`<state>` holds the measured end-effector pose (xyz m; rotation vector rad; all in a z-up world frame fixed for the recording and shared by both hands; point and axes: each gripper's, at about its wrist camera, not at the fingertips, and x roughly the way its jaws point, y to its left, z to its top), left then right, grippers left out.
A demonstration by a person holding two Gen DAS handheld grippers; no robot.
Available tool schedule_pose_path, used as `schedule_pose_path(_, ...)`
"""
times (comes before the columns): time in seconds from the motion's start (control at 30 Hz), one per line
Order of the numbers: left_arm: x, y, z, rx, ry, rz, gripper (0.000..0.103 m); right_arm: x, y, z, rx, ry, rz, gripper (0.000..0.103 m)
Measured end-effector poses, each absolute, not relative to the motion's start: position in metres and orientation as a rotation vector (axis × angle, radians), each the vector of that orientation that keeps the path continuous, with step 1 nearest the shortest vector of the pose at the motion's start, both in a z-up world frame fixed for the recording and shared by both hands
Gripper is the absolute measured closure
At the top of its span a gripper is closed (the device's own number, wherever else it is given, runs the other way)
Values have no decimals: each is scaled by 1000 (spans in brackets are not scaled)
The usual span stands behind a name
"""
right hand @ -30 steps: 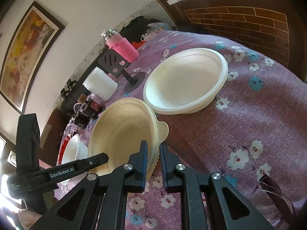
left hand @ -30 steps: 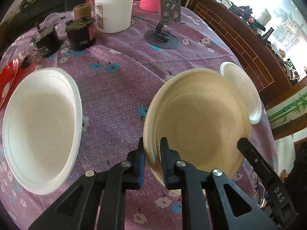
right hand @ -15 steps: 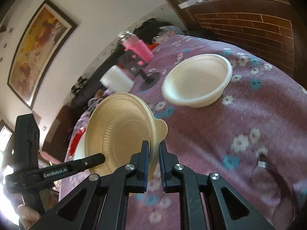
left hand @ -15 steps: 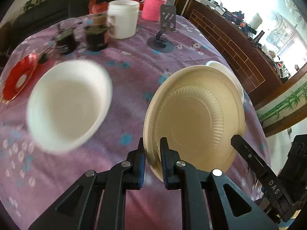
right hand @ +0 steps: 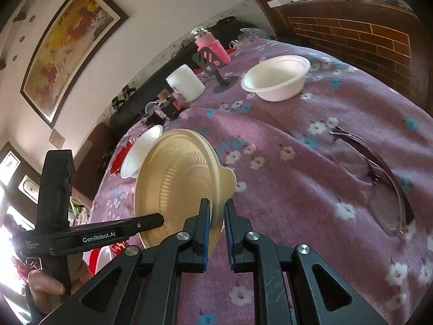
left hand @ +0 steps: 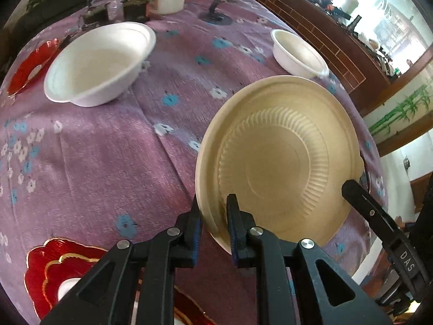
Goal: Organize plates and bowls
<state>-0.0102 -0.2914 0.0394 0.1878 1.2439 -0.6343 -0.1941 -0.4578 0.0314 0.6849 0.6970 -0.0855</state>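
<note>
Beige plate tilted on edge — both tongs pinch its rim, nearly closed.

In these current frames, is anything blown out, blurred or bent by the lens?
Left wrist: window at upper right is overexposed, table bulges from fisheye, far jars look soft. Right wrist: lower-left corner glares white, the beige plate smears at its rim by the tool, the wall painting curves.

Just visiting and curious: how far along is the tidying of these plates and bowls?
Nothing looks stacked yet. In hand: both the left gripper and right gripper pinch one tan plate above the tablecloth. Left: two white bowls and red plates sit scattered.
</note>
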Motion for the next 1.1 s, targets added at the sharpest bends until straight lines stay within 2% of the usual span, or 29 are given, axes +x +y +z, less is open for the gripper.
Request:
schedule_pose_path(0.13, -12, -293, 37, 179, 1233, -632, 88, -195, -463, 21, 706, 724, -95, 89)
schedule_pose_path(0.27, -17, -295, 41, 178, 1198, -635, 79, -195, -467, 13, 727, 729, -104, 89)
schedule_pose_path(0.3, -17, -294, 43, 183, 1186, -629, 78, -196, -468, 13, 730, 725, -103, 85)
schedule_pose_path(0.37, -19, -293, 48, 186, 1154, -621, 65, -198, -469, 14, 723, 719, -109, 77)
schedule_pose_path(0.4, -18, -293, 49, 183, 1150, -621, 64, -200, -469, 17, 715, 711, -115, 74)
schedule_pose_path(1.1, -3, -286, 53, 131, 1126, -589, 64, -217, -465, 27, 687, 674, -122, 72)
